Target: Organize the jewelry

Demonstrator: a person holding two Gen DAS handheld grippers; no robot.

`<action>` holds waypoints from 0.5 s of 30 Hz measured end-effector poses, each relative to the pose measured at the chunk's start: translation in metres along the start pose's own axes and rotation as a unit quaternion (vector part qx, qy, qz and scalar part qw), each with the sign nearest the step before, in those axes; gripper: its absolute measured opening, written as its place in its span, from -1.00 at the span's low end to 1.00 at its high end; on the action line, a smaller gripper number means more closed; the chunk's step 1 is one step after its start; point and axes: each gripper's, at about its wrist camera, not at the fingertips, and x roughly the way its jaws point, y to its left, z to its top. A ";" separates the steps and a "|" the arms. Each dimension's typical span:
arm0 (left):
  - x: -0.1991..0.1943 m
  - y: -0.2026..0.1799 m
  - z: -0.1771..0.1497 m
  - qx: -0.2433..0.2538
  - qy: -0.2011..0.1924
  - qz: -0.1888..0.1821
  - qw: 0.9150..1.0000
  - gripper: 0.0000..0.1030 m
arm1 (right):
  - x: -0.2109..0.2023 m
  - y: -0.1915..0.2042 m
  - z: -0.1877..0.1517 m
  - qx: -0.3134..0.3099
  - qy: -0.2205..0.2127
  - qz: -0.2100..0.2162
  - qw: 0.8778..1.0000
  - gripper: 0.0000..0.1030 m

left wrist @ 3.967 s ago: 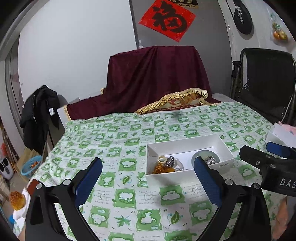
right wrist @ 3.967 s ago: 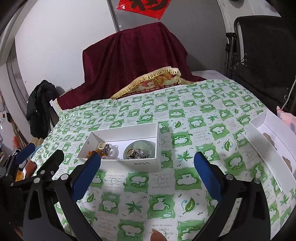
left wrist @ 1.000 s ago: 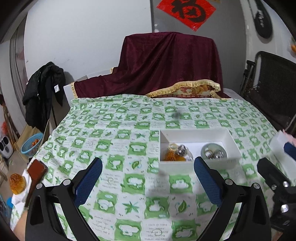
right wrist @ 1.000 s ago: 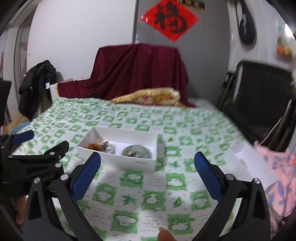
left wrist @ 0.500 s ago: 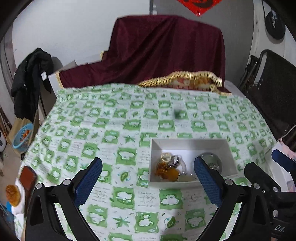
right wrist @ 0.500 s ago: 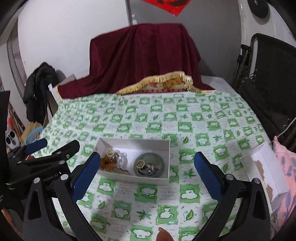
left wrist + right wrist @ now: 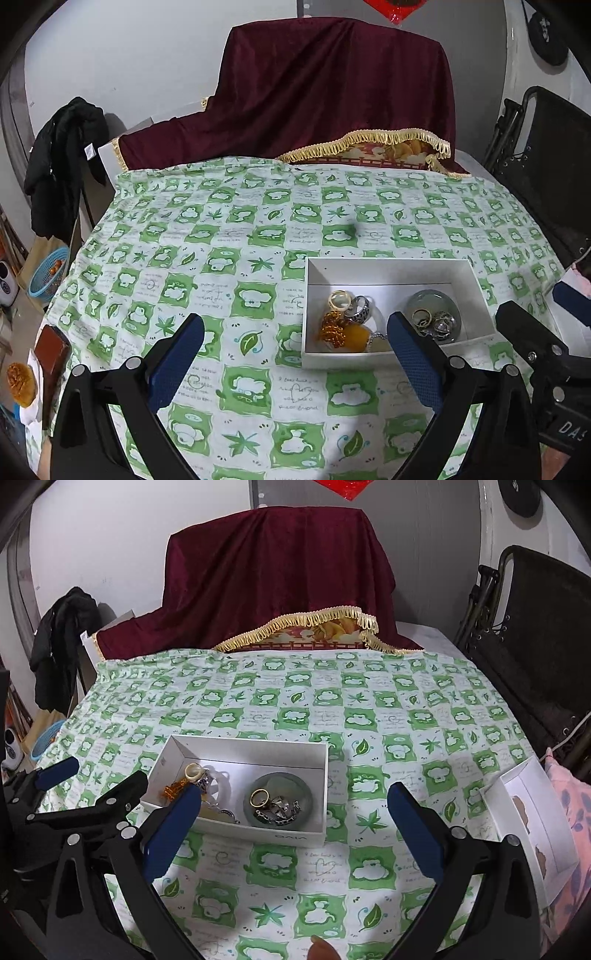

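A white open box (image 7: 384,266) (image 7: 280,837) sits on the green-checked tablecloth. Its left part holds a cream ring (image 7: 340,298) (image 7: 193,770), a silver patterned ring (image 7: 360,308), amber beads (image 7: 332,330) and an amber stone (image 7: 356,335). A small grey-green dish (image 7: 436,300) (image 7: 282,780) in its right part holds a gold ring (image 7: 260,797) and silver pieces (image 7: 282,810). My left gripper (image 7: 295,360) is open and empty, above the cloth just before the box. My right gripper (image 7: 293,829) is open and empty over the box's near wall.
A second white box (image 7: 532,823) lies at the table's right edge. A maroon cloth-covered object (image 7: 332,92) stands at the back. A dark chair (image 7: 535,627) is at the right. A basket (image 7: 48,271) and a black coat (image 7: 62,162) are on the left.
Both grippers have come closer to the box and tilted down; the box sits larger and lower in both views. Both stay open and empty.
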 end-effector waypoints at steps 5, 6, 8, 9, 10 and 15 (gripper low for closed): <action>0.001 -0.001 -0.002 0.000 0.002 0.001 1.000 0.93 | 0.002 -0.002 -0.002 0.008 0.002 0.001 1.000 0.91; 0.001 -0.001 -0.002 -0.001 0.002 0.001 1.000 0.93 | 0.002 -0.001 -0.002 0.008 0.003 0.001 1.000 0.91; 0.001 0.000 -0.002 -0.002 0.003 0.000 1.000 0.93 | 0.003 -0.002 -0.002 0.009 0.005 0.001 1.000 0.91; 0.001 0.000 -0.002 -0.002 0.004 0.000 1.000 0.93 | 0.004 -0.001 -0.003 0.009 0.006 0.000 1.000 0.91; 0.002 0.000 -0.002 -0.002 0.004 0.000 1.000 0.93 | 0.004 -0.001 -0.003 0.008 0.006 -0.001 1.000 0.91; 0.002 0.000 -0.003 -0.001 0.006 0.000 1.000 0.93 | 0.005 -0.001 -0.003 0.007 0.006 -0.002 1.000 0.91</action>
